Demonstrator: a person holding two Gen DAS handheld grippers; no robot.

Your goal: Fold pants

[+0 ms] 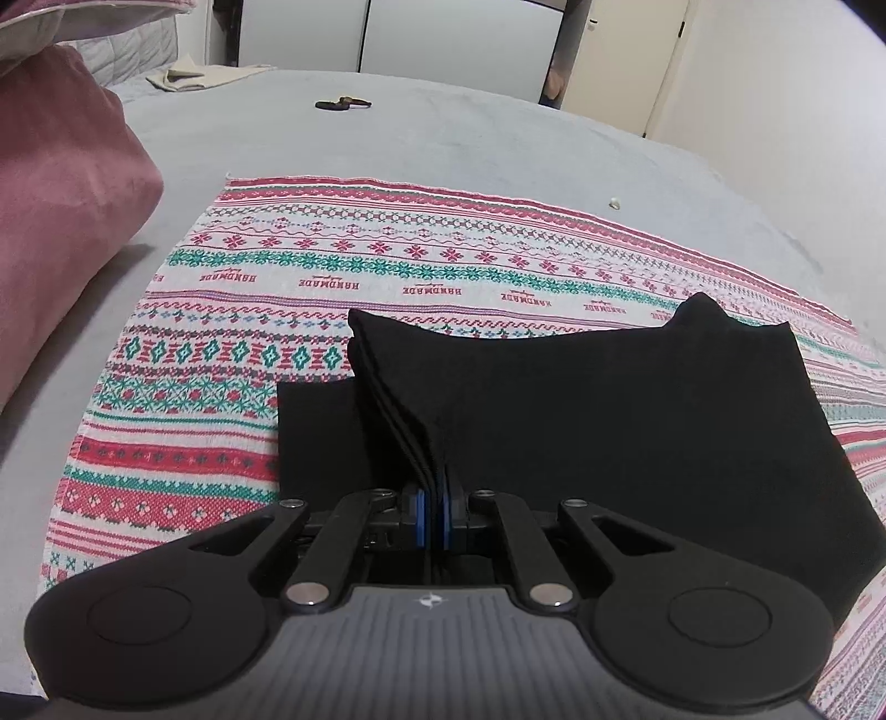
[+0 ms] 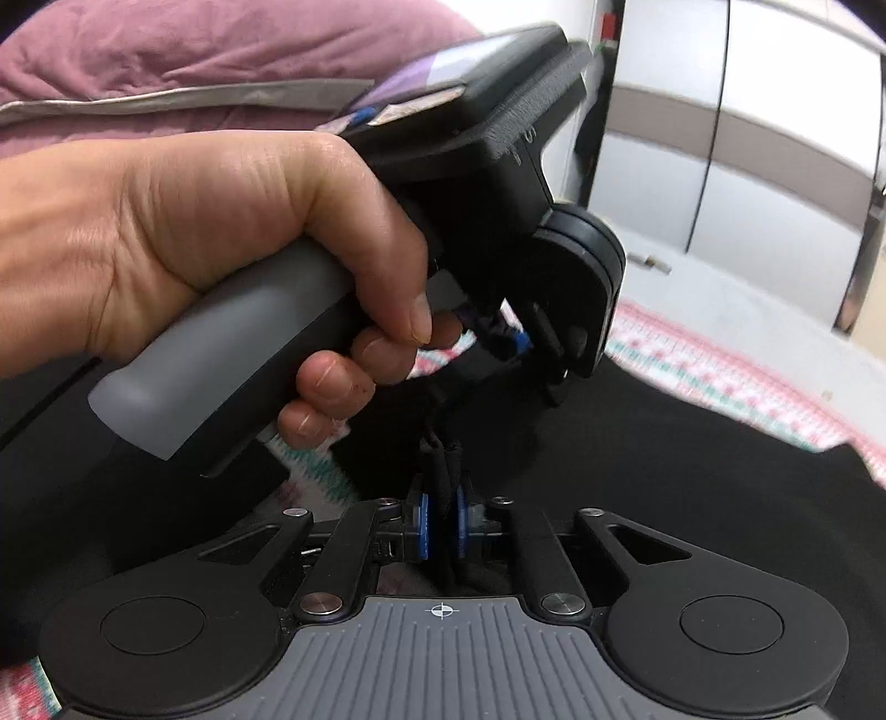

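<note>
Folded black pants (image 1: 581, 421) spread on a patterned red, white and green cloth (image 1: 343, 266) over a grey bed cover (image 1: 387, 133). In the left wrist view, stacked edges pinched tight between the blue pads of the left gripper (image 1: 434, 515) at 6 o'clock, jaws narrow, layers fanning up toward 11 o'clock. Long axis of the folded bundle running roughly from 9 to 3 o'clock across the view, top edge sagging in the middle, one peaked corner at 2 o'clock. Pink pillow (image 1: 61, 221) at 9 o'clock, small dark object (image 1: 342, 103) at 12 o'clock on the cover, beige cloth (image 1: 194, 77) at 11 o'clock; white cabinet doors (image 1: 443, 39) behind.

In the right wrist view, right gripper (image 2: 441, 523) at 6 o'clock, jaws narrow with a dark bunch of pants fabric between the blue pads. Directly ahead, a hand (image 2: 210, 238) wrapped around the grey handle of the left gripper's body, filling 9 to 1 o'clock. Black fabric stretching toward 3 o'clock, patterned cloth beyond.
</note>
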